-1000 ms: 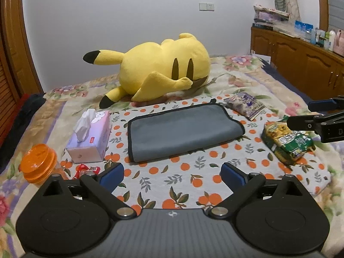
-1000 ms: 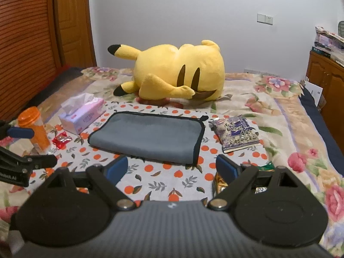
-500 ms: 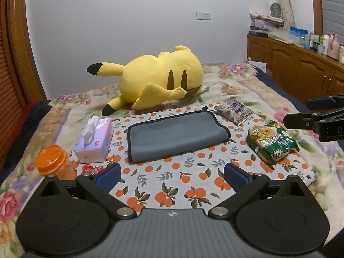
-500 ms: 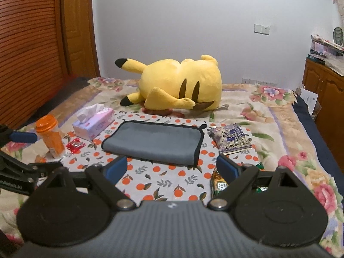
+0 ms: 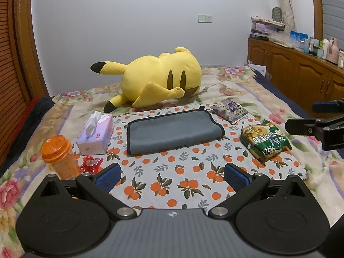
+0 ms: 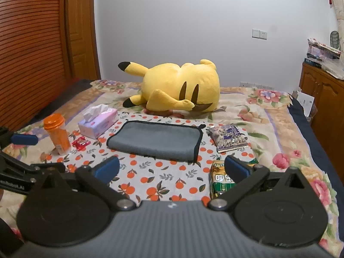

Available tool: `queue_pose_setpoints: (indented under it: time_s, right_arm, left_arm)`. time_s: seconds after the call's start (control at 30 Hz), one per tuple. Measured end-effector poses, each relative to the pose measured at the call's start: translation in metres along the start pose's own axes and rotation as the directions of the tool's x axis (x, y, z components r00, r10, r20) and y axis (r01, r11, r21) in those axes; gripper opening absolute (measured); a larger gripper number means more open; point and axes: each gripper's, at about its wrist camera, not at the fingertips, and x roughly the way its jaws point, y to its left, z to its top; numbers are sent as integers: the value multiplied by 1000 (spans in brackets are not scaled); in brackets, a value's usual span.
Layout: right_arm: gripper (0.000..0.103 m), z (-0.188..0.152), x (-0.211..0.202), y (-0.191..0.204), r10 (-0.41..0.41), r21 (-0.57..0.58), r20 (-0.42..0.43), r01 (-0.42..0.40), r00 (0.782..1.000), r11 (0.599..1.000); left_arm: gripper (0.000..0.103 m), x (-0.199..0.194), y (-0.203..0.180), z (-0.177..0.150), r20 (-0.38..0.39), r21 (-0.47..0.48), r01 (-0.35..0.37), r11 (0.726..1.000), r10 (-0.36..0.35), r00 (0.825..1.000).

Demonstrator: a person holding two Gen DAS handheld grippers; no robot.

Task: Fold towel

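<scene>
A grey towel [image 5: 172,132] with black trim lies folded flat on an orange-print cloth [image 5: 172,178] on the bed; it also shows in the right wrist view [image 6: 157,138]. My left gripper [image 5: 172,177] is open and empty, held well back from the towel above the cloth's near edge. My right gripper [image 6: 172,168] is open and empty, also back from the towel. Each gripper shows at the edge of the other's view, the right one [image 5: 311,118] and the left one [image 6: 25,152].
A yellow plush [image 5: 159,81] lies behind the towel. A tissue box [image 5: 95,136], orange bottle [image 5: 59,154] and red wrapper [image 5: 91,163] are at left. A green snack bag [image 5: 264,139] and purple packet [image 5: 230,110] are at right. Wooden cabinets [image 5: 301,75] stand far right.
Both grippers have pulled back and risen away from the towel, so the towel looks smaller and more of the bed shows. Both stay open. The towel has not moved.
</scene>
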Motion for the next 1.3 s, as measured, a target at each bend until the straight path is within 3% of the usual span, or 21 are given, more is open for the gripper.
queue_pose_setpoints:
  time_s: [0.67, 1.3]
  right_arm:
    - [103, -34, -3, 1, -8, 31, -22, 9, 1000, 999]
    - [103, -62, 1, 9, 3, 57, -44, 0, 999, 998]
  left_arm:
    - [103, 1, -6, -30, -29, -22, -57, 998, 57, 998]
    - [103, 8, -11, -64, -58, -47, -64, 997, 61, 996]
